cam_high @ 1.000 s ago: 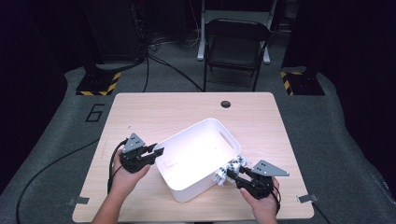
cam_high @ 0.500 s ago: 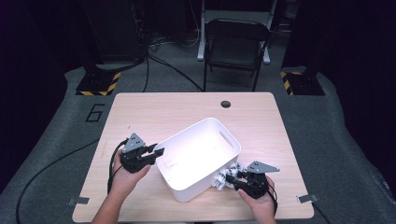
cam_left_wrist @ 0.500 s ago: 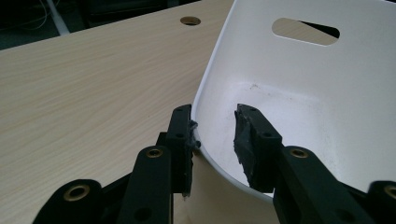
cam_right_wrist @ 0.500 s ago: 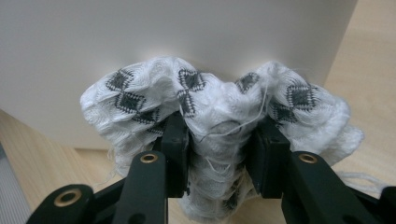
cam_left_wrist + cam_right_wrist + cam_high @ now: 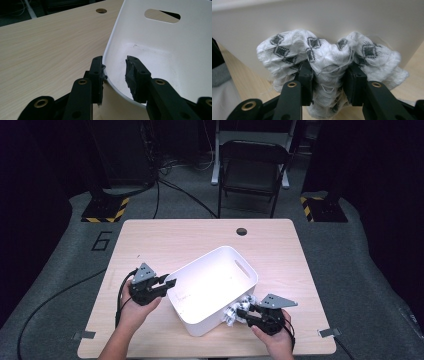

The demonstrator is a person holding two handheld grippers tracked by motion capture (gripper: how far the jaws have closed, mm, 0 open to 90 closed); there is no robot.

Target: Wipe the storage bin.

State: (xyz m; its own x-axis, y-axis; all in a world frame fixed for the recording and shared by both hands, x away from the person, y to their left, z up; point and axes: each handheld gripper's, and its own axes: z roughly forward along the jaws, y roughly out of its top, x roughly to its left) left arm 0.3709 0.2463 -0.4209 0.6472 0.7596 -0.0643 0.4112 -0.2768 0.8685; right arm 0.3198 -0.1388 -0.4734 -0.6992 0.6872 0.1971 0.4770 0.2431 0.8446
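One white bin (image 5: 212, 287), one patterned cloth (image 5: 329, 60), two claws.

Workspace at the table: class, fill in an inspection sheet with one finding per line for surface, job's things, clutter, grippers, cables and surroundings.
Surface: light wooden table with a round hole near its far edge.
Job's things: white plastic bin, set at an angle, looks empty inside; white knitted cloth with black diamond pattern bunched against the bin's outer wall.
Clutter: nothing seen.
Grippers: left gripper straddles the bin's rim, inner pad clear of the wall; right gripper shut on the cloth.
Cables: black cable trails from the left gripper; more on the floor.
Surroundings: folding chair, hazard-striped bases, tape pieces on the table's near corners.
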